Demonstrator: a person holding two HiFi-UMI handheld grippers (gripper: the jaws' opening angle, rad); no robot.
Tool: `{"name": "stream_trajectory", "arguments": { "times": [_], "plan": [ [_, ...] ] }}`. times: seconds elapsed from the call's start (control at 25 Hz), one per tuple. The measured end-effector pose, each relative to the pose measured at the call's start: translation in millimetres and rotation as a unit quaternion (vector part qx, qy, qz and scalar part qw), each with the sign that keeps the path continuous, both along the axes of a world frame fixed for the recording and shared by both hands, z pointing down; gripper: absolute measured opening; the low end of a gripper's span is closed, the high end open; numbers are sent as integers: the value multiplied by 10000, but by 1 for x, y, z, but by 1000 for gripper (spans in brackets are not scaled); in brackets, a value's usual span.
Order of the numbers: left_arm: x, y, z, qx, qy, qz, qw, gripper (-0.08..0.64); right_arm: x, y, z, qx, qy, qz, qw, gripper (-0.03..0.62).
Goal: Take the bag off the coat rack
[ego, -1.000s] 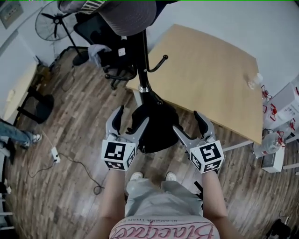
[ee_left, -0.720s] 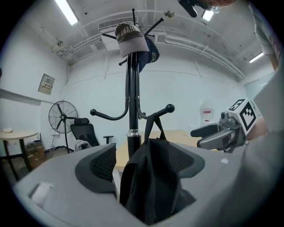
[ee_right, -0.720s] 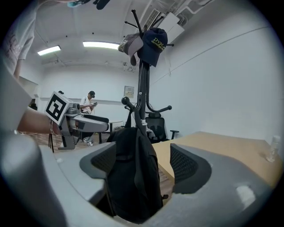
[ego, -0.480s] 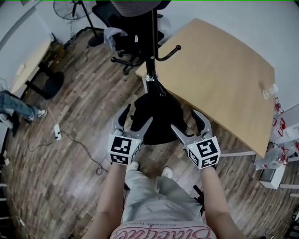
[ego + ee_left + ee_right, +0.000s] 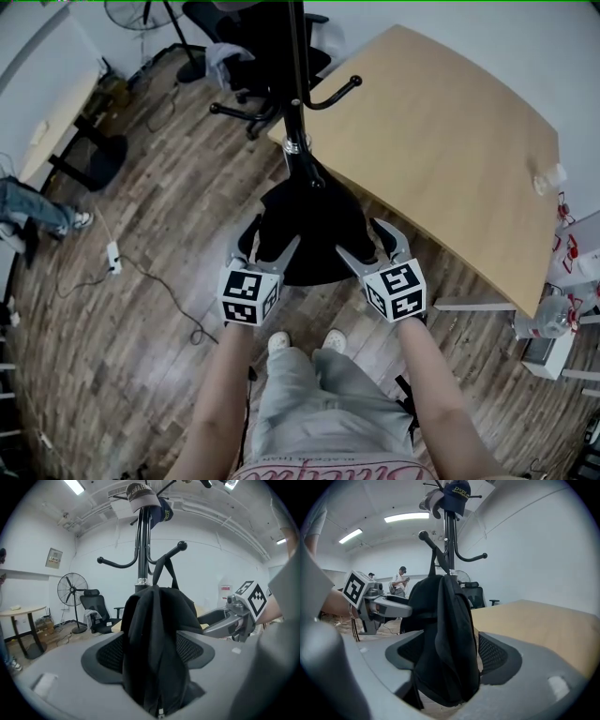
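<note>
Left gripper (image 5: 274,232) and right gripper (image 5: 361,238) are held low, spread jaws lately closing about the bag (image 5: 314,220) hung on the coat rack (image 5: 298,84); a table (image 5: 441,141) is set beside.

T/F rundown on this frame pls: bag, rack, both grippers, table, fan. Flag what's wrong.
1. The black bag hangs by its strap from a hook of the coat rack. True.
2. The left gripper and the right gripper are both shut on the bag. False: each gripper's fingers stand apart with the bag between them. They have just been closing a little but do not press on it.
3. Caps sit on top of the coat rack. True.
4. The wooden table is on the left gripper's side. False: it is on the right gripper's side.
5. The fan stands on the table. False: it stands on the floor.
</note>
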State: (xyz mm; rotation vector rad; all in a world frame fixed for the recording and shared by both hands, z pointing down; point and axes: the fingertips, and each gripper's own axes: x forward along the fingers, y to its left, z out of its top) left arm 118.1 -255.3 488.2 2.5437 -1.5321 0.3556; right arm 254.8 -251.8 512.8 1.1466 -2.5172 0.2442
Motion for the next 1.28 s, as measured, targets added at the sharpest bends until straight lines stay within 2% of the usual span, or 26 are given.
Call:
{"name": "stream_trajectory", "arguments": {
  "times": [0.24, 0.32, 0.48, 0.68, 0.84, 1.04, 1.28],
  "plan": [
    [-3, -12, 29, -397, -70, 44, 9992, 336, -13, -20, 17, -156, 114, -69, 9998, 348],
    [-3, -18, 34, -503, 9, 73, 9987, 306, -15, -28, 26, -280, 159, -79, 9995, 337],
    [-2, -25, 43, -654, -57, 173, 9977, 301, -23, -38, 40, -530, 192, -186, 9982, 333],
    [1, -36, 57, -844, -137, 222, 9961, 282, -29, -47, 54, -632, 383, -231, 9970, 287],
    [4, -42, 64, -945, -150, 294, 9950, 263, -32, -52, 59, -704, 398, -184, 9966, 281],
    [1, -43, 66, -901, -135, 210, 9956, 175, -24, -56, 60, -723, 390, 12, 9966, 139],
    [2, -41, 62, -1093, 387, 191, 9931, 107, -25, -50, 57, -1128, 51, 115, 9935, 73]
  ]
}}
